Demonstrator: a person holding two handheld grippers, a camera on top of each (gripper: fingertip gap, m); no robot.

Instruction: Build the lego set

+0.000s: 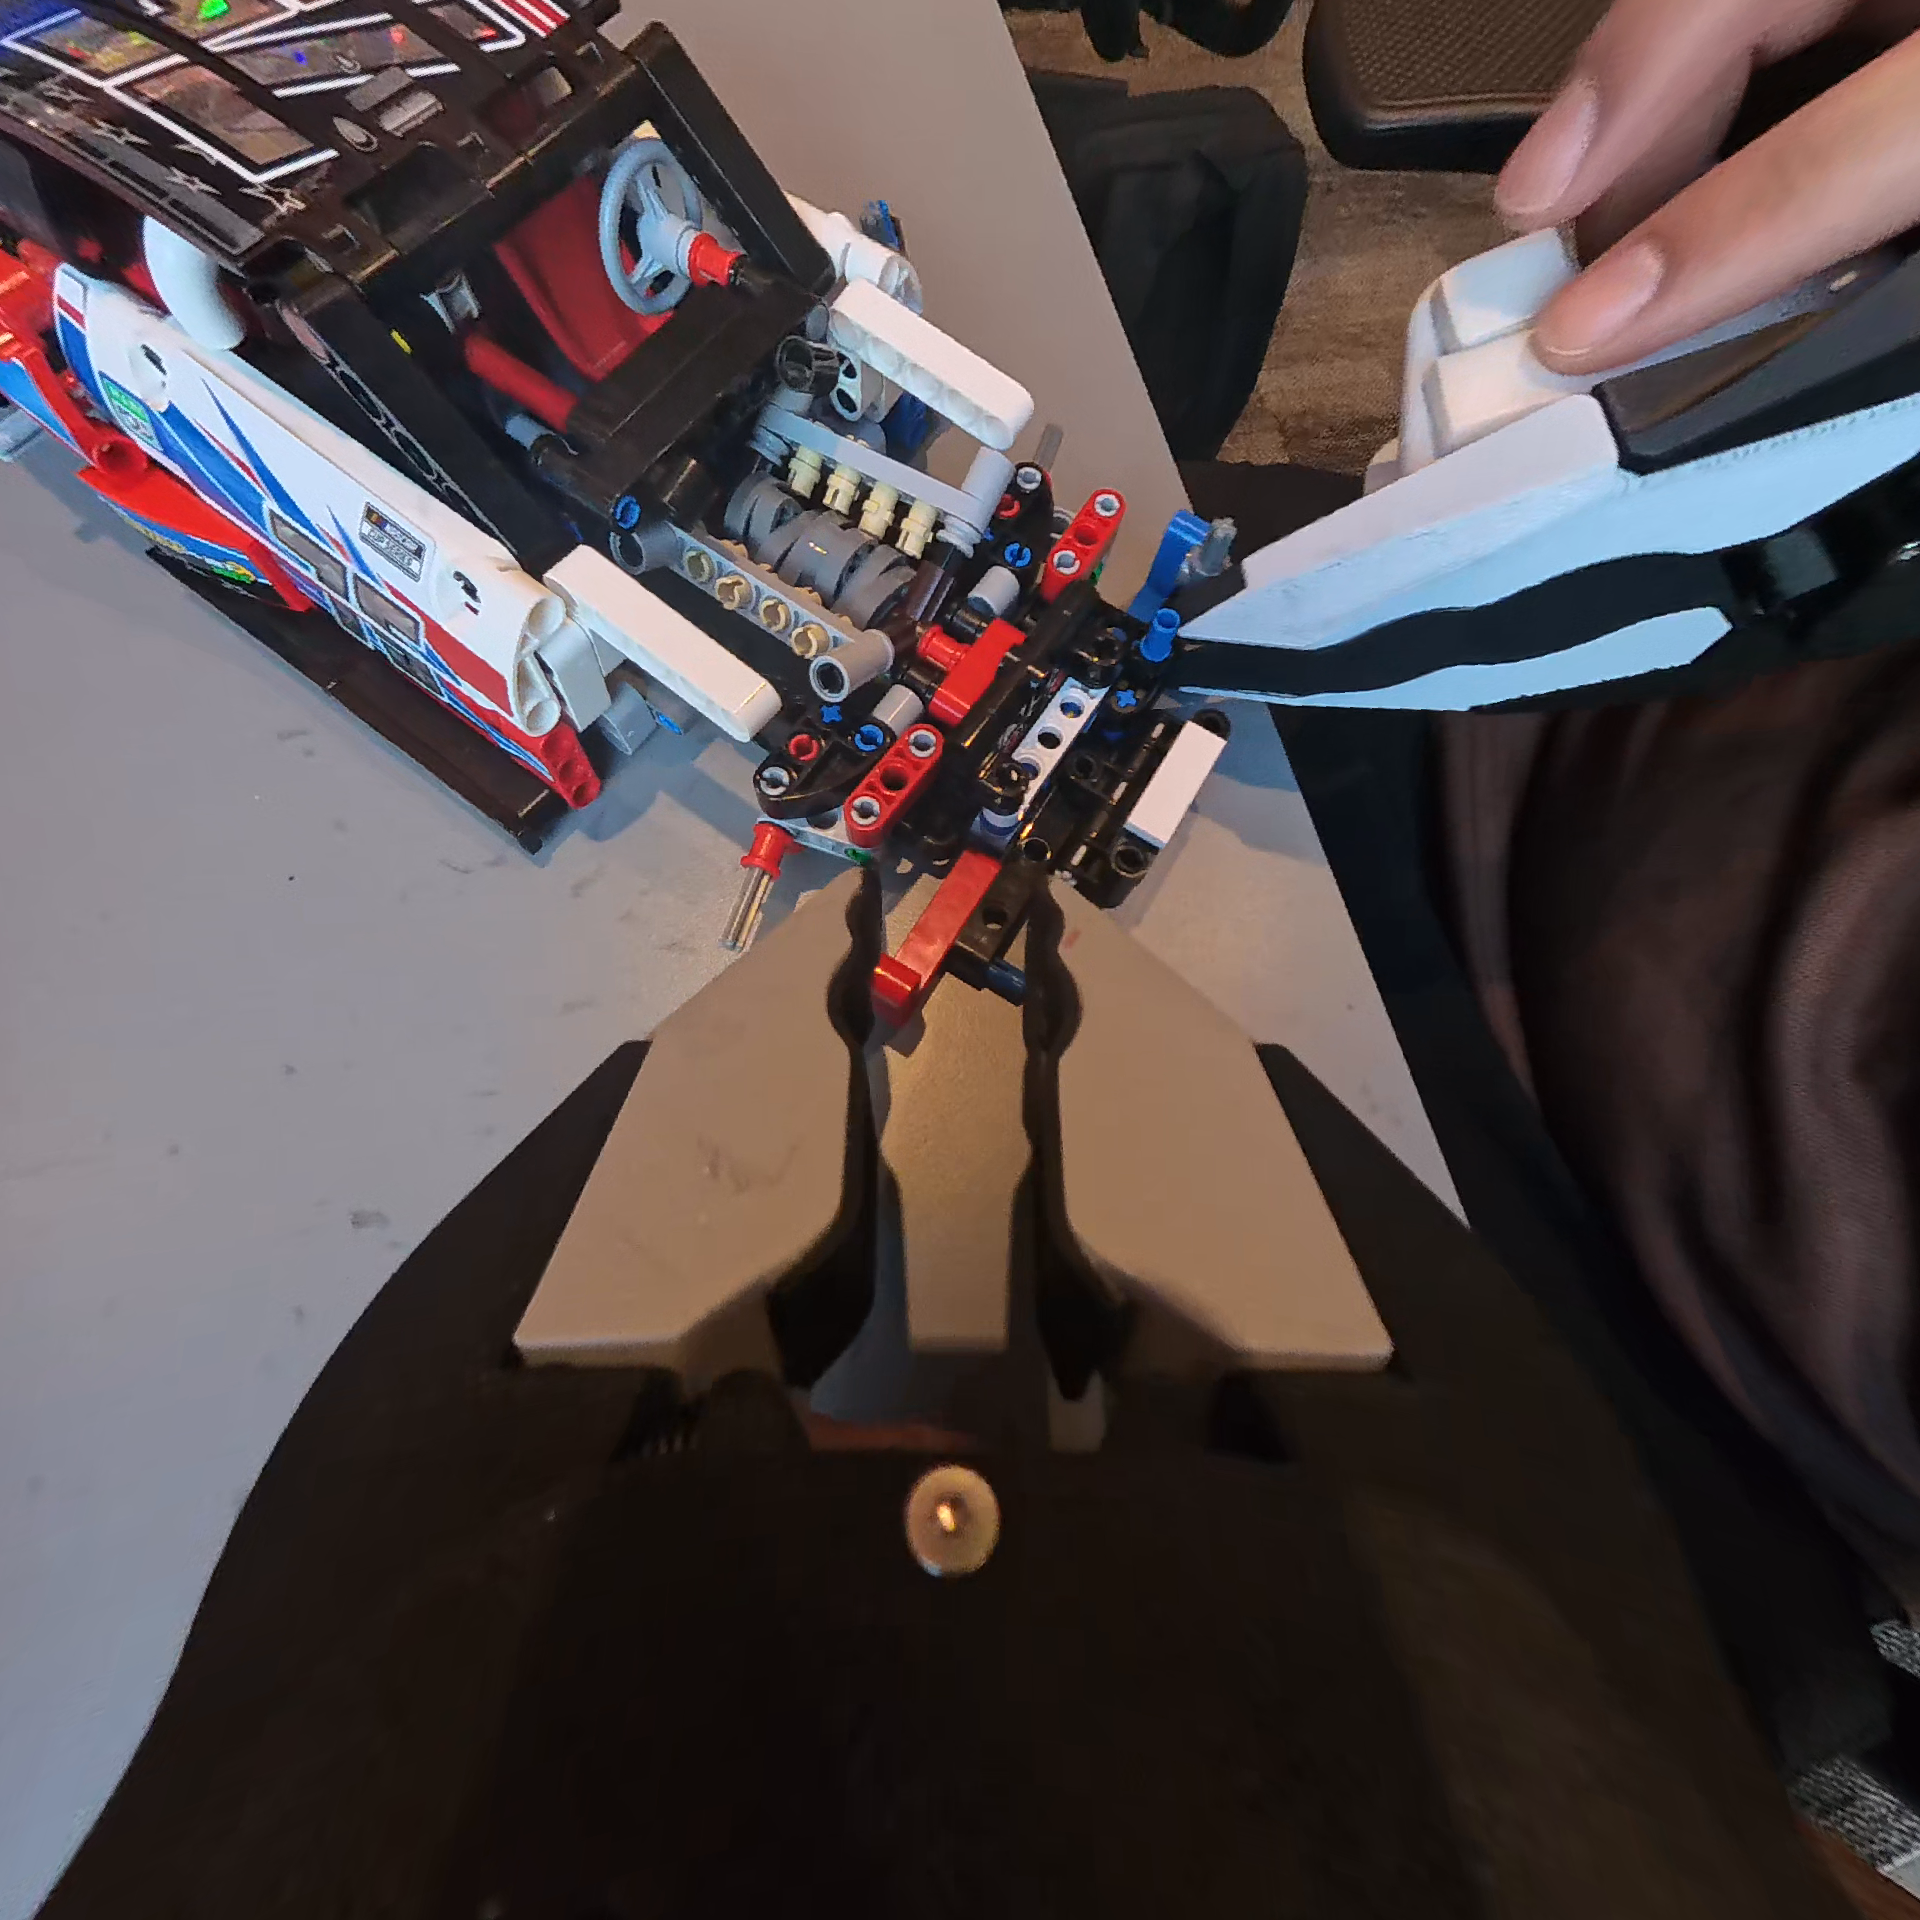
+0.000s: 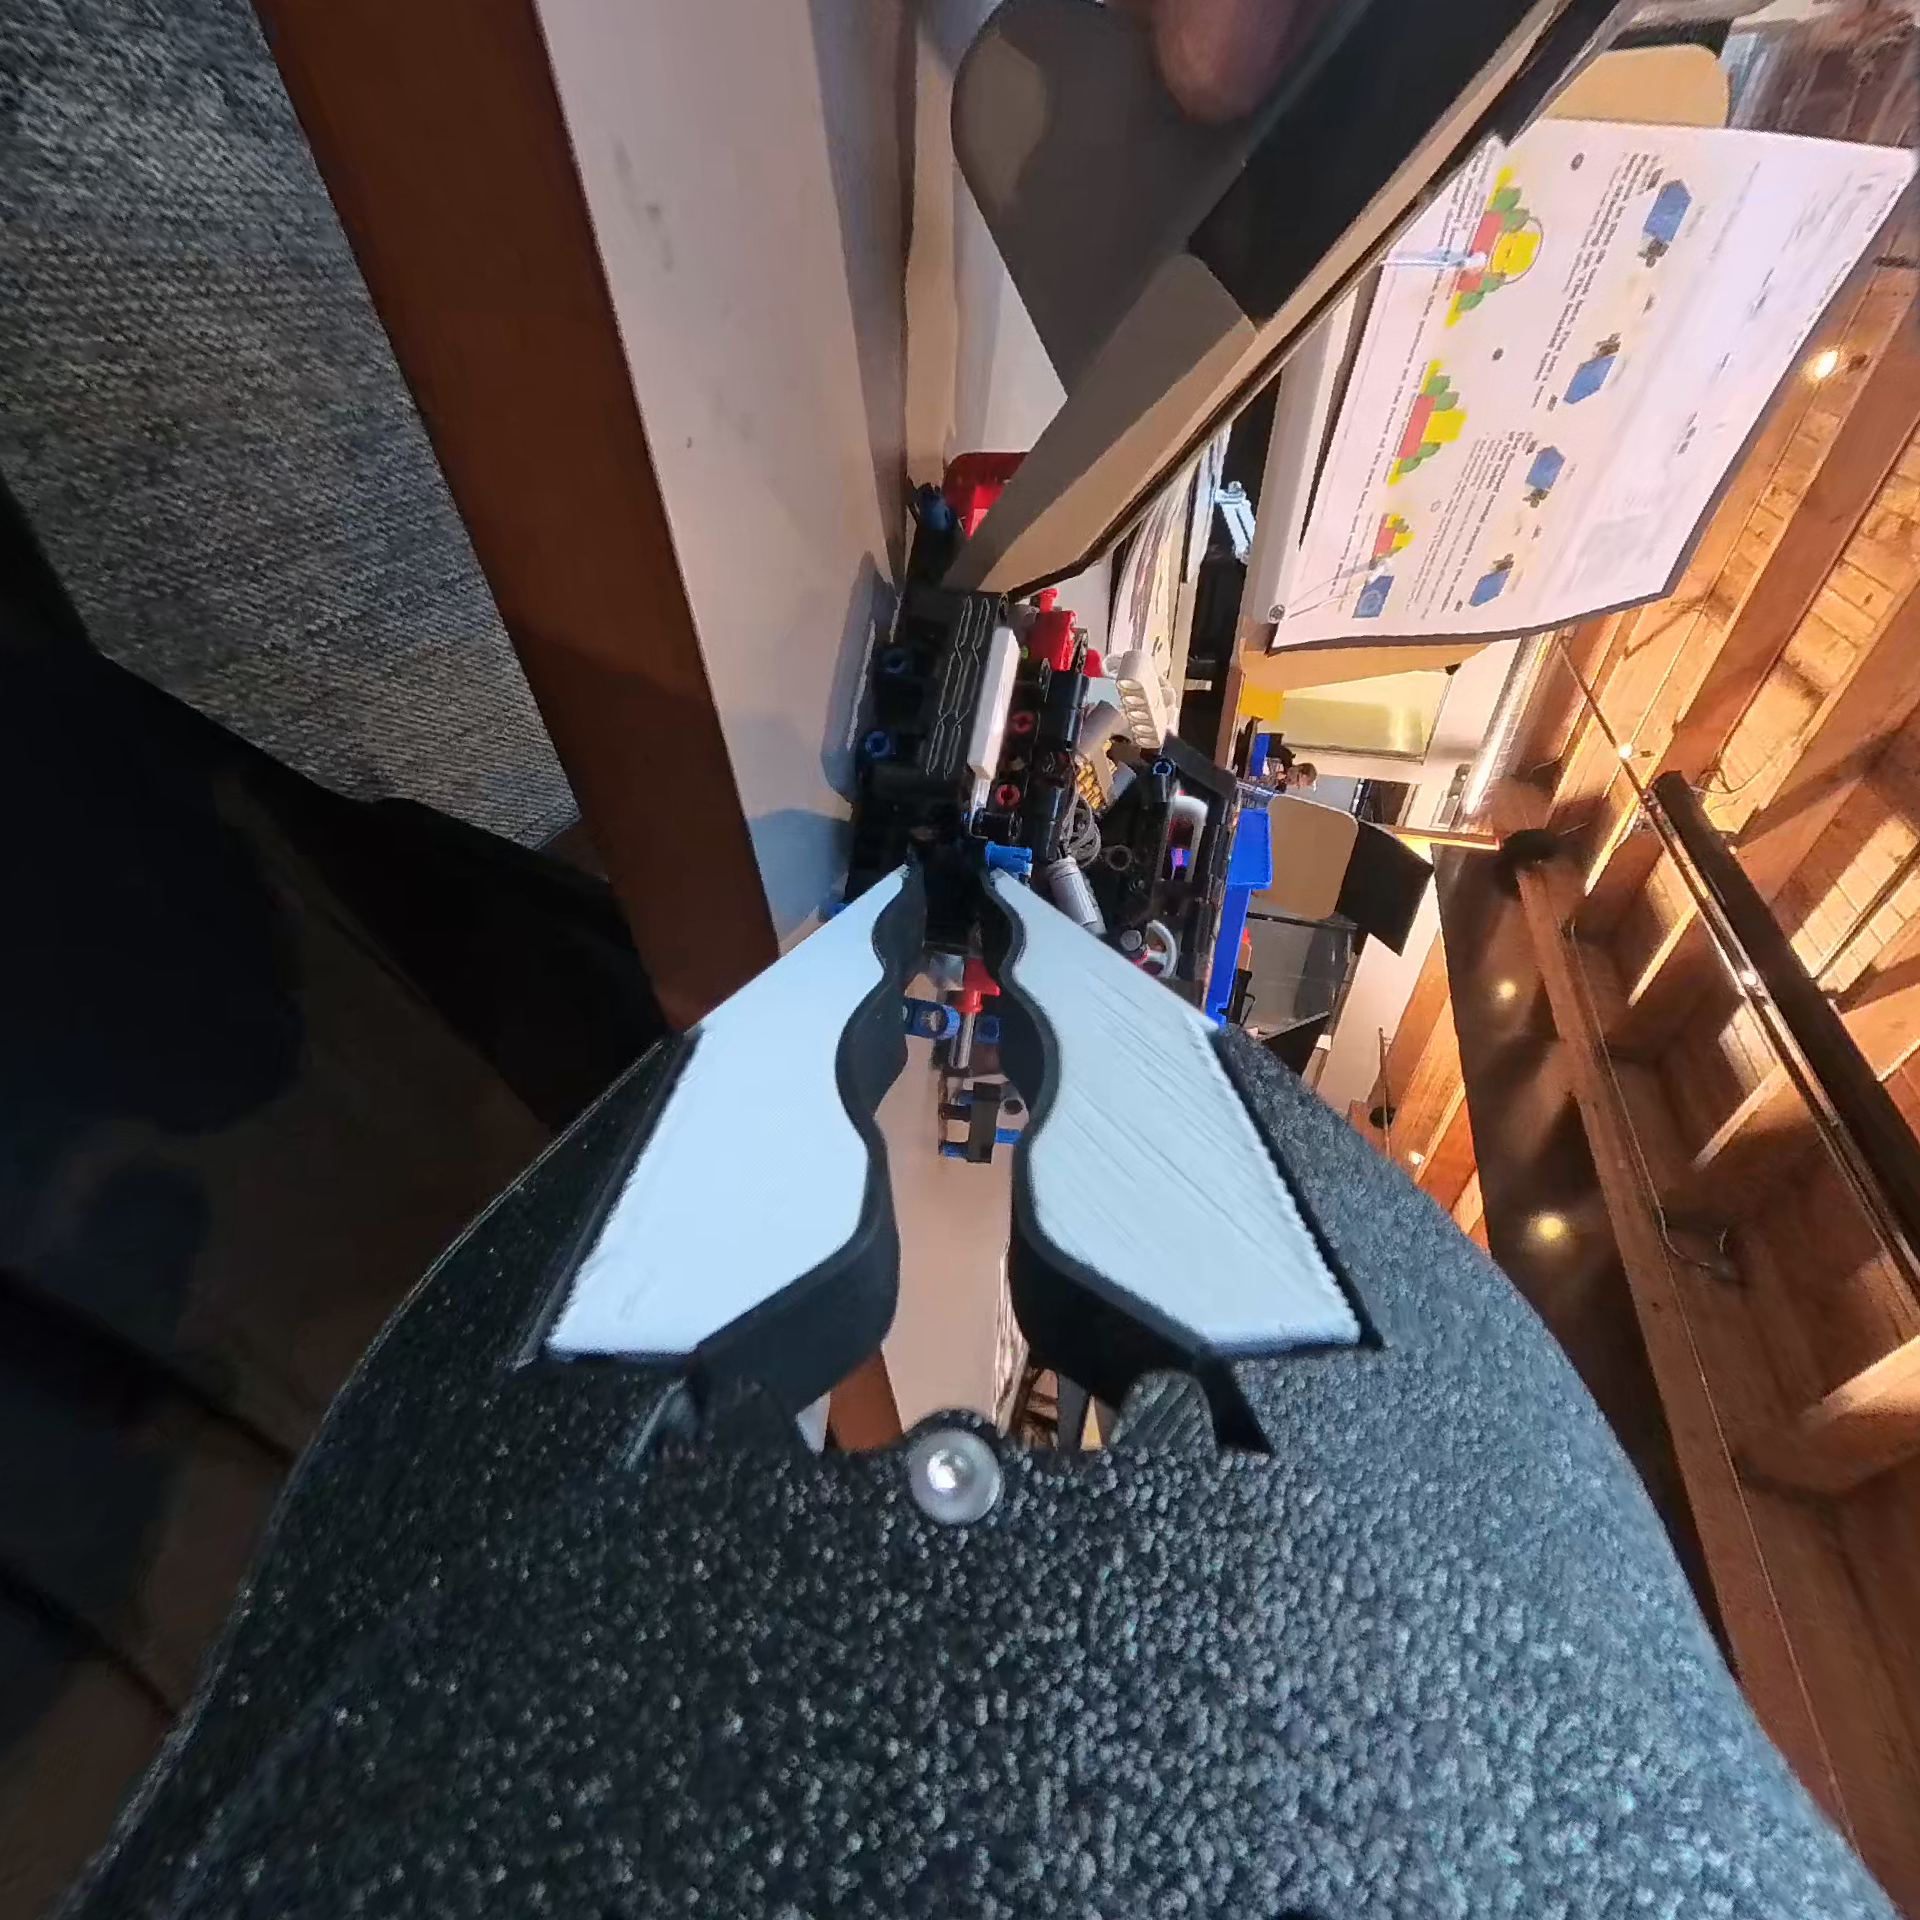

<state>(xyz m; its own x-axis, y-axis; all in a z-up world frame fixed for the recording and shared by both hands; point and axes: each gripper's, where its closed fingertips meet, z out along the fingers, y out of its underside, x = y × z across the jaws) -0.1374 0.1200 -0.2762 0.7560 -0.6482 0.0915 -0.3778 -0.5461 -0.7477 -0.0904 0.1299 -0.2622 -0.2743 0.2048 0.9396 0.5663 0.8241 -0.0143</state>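
Item: lego car (image 1: 436, 447), part-built, lying on the grey table (image 1: 260, 1039) with its open chassis front end (image 1: 1018, 727) turned toward me, engine block and steering wheel exposed behind it. Left gripper (image 1: 951, 935): clenched on a red beam (image 1: 940, 925) with black connectors that sits at the near edge of the chassis front, fingers pinching it from both sides. Right gripper (image 2: 951, 883): tips closed onto a black piece at the side of the chassis front beside a blue pin (image 1: 1162, 629); in the left wrist view its white fingers meet at the tip, so I judge it grasping that piece. Hand (image 1: 1662, 208): on the right gripper's body, upper corner of the left wrist view. Instruction sheet (image 2: 1600, 384): hanging in the background, away from the work. Hazards, as I judge them: both tools bear on one small, loosely pinned assembly, so uneven force could pop pins or lever the front end apart; the red beam looks angled, so pressing it home misaligned could jam a pin; the car rests near the table's edge, and a sideways shove could slide it off.
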